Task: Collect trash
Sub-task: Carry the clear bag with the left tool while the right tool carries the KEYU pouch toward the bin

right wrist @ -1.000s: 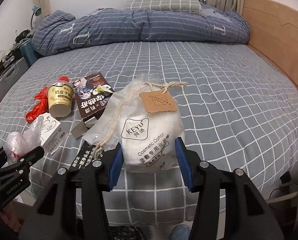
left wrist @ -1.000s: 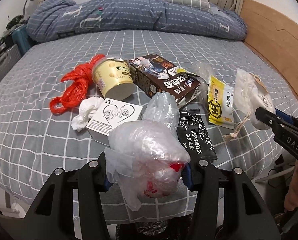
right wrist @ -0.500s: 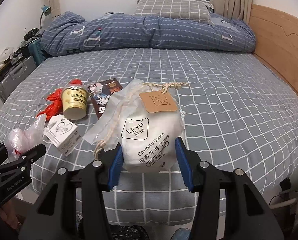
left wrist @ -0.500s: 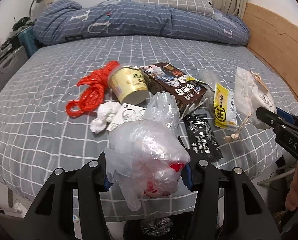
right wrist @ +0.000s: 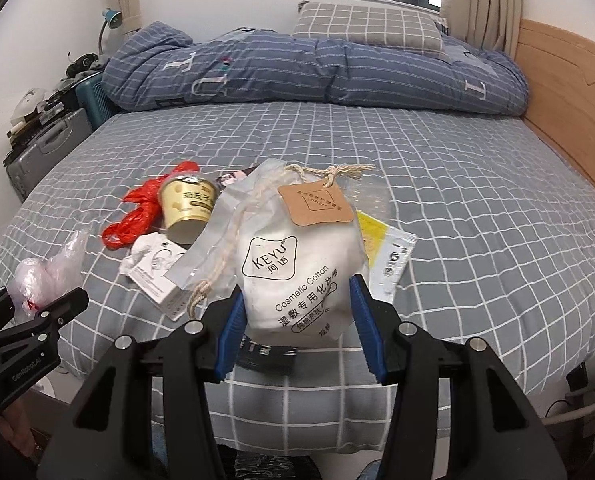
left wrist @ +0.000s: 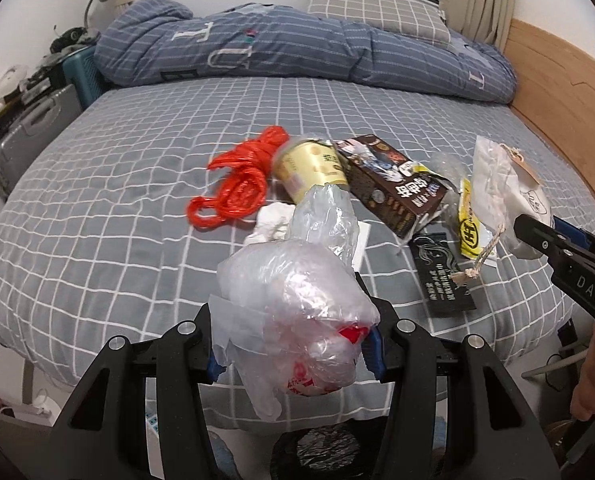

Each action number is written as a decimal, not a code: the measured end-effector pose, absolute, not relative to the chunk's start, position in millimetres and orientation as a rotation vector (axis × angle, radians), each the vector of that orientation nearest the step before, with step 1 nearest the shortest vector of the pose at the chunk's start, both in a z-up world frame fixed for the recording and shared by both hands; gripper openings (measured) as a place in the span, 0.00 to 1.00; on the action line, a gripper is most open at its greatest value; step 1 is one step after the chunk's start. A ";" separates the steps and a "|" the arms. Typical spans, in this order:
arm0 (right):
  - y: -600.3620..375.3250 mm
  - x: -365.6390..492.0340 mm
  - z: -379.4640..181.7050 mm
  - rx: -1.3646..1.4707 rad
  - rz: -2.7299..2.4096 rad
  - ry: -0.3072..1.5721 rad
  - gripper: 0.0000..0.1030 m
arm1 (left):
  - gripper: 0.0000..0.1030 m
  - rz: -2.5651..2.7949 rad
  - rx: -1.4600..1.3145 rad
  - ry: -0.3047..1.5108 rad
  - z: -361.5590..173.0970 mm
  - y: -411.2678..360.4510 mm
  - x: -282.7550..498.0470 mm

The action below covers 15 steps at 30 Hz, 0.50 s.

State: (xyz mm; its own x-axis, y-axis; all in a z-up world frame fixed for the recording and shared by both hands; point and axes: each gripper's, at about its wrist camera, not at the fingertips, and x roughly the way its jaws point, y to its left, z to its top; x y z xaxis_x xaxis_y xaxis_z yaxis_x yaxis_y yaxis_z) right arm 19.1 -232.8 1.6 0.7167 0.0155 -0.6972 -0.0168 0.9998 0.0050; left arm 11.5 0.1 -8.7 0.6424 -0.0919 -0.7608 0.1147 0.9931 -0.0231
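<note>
Left wrist view: left gripper [left wrist: 293,344] clamped on a crumpled clear plastic bag [left wrist: 297,304], pads pressing both sides, bag bulging up between the fingers. Compared with a second ago the bed [left wrist: 97,184] sits farther out and lower in view; the gripper has pulled back and risen with its load. Left behind, ahead of the fingers: red plastic bag [left wrist: 235,188], yellow cup [left wrist: 313,170], dark snack box [left wrist: 393,188], tissue wad [left wrist: 271,222], black sachet [left wrist: 441,272], yellow packet [left wrist: 471,224]. Right gripper [left wrist: 537,240] shows at far right edge.

Right wrist view: right gripper [right wrist: 299,320] clamped on the white cotton-pad pouch [right wrist: 297,264], tag and drawstring hanging off it. Same change here: more mattress visible, the pouch is lifted clear. A white earphone box [right wrist: 157,276] lies ahead-left.

Meaning: both picks look secured, grip width unchanged; likely next is carrying both to a bin. A dark lined opening shows below the left gripper, possibly that bin; cannot tell. Six or so items remain.
</note>
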 end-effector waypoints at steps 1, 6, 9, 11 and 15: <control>-230.3 19.1 1.8 -0.002 0.020 0.772 0.46 | 0.49 -0.112 0.027 0.865 -8.2 3.2 10.6; -215.6 15.9 6.1 -0.014 0.033 0.767 0.46 | 0.49 -0.094 0.022 0.863 -5.3 15.4 5.9; -209.6 11.7 7.0 -0.018 0.037 0.767 0.46 | 0.49 -0.089 0.018 0.858 -3.4 20.9 2.5; -206.1 7.1 7.0 -0.019 0.037 0.767 0.46 | 0.49 -0.088 0.012 0.854 -1.3 23.9 -1.2; -200.6 -1.3 4.8 -0.026 0.041 0.770 0.46 | 0.49 -0.089 0.006 0.850 0.1 27.9 -10.8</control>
